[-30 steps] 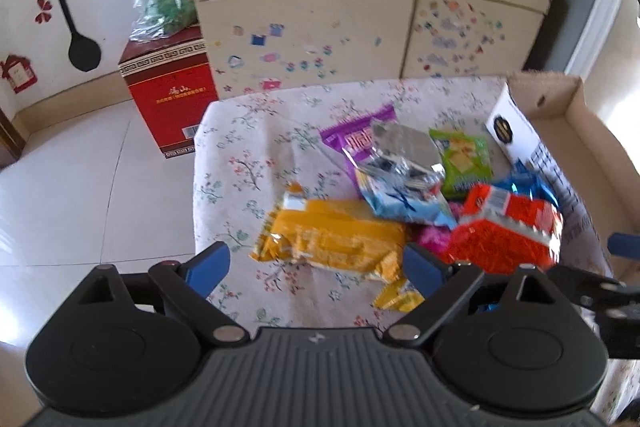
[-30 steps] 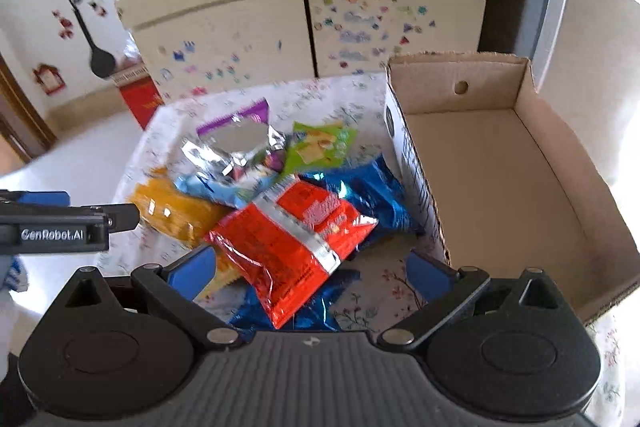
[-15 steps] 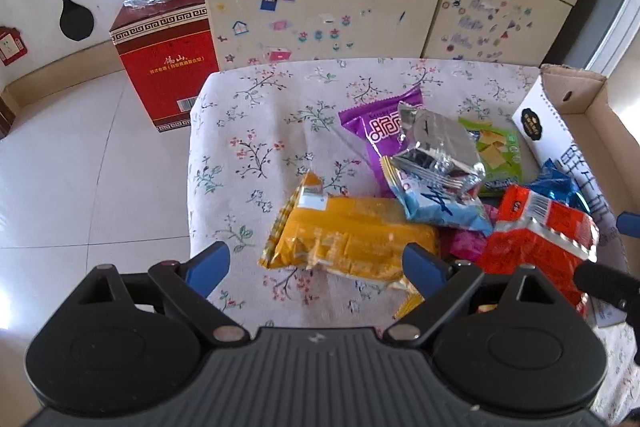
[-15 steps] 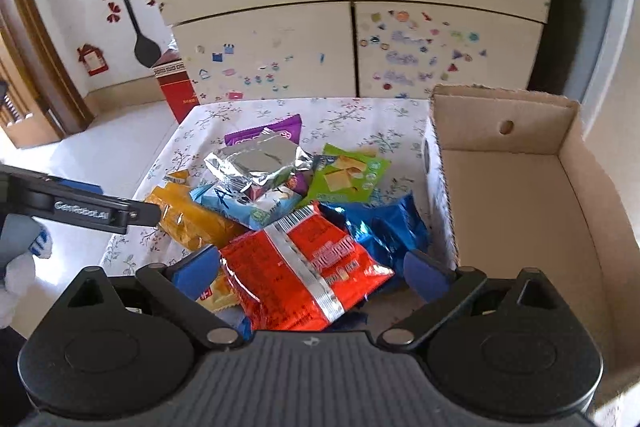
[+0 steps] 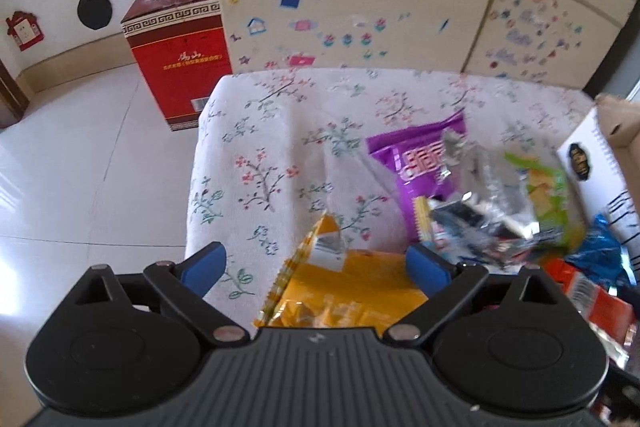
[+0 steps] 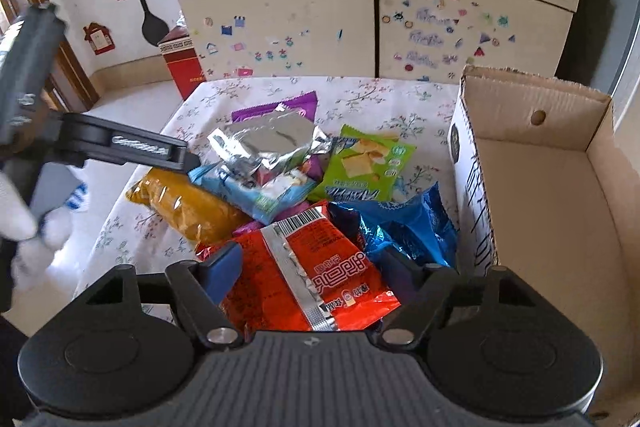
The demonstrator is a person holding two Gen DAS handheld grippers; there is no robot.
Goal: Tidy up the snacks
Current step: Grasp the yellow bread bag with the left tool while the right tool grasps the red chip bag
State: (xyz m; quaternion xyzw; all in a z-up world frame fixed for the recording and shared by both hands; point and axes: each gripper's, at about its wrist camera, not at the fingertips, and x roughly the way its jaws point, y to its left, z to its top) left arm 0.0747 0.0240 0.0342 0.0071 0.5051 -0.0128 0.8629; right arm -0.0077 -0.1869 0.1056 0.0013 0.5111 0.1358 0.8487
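In right view alone, cardboard box (image 6: 560, 195)

Snack packets (image 6: 280, 167) piled on table (image 6: 360, 95), cardboard box (image 6: 560, 187) right, cabinet (image 6: 360, 27) behind

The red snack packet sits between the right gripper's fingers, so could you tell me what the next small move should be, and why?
Probably finish closing the right gripper, whose jaws are closing, until both pads press on the red snack packet, then lift it toward the empty cardboard box on its right. The packet lies on top of the pile between the jaws, but no firm grip shows yet.
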